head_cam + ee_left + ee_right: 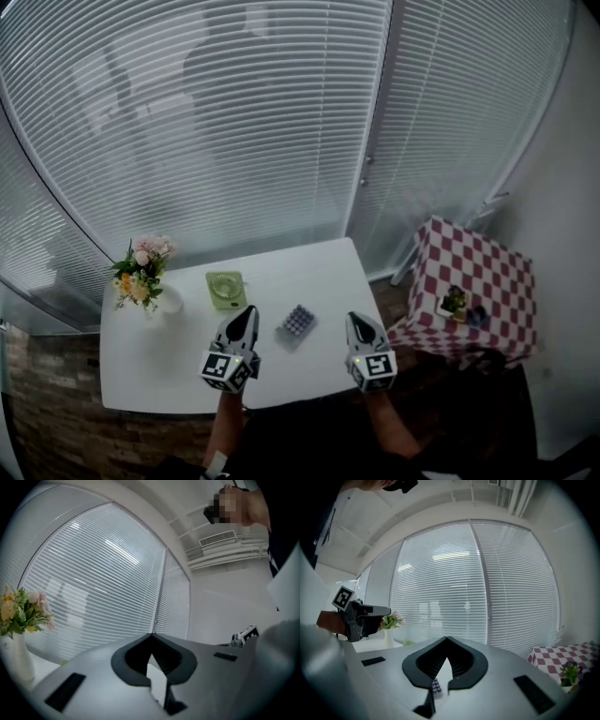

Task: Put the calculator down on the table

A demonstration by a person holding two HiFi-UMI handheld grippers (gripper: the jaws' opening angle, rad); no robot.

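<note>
The calculator (297,323), small and pale with rows of dark keys, lies flat on the white table (309,272) between my two grippers. A strip of its keys (436,686) shows below the tips in the right gripper view. My left gripper (248,312) hovers just left of it, jaws shut with nothing between them (151,635). My right gripper (357,320) hovers to its right, apart from it, with its tips also meeting (446,639) and nothing held. Each gripper shows in the other's view: the left (361,618) and the right (243,634).
A white vase of flowers (142,272) stands at the table's back left, and a small green object (225,289) sits behind the left gripper. A red-checked table (478,281) with a small plant (455,302) stands to the right. Window blinds (234,122) lie beyond.
</note>
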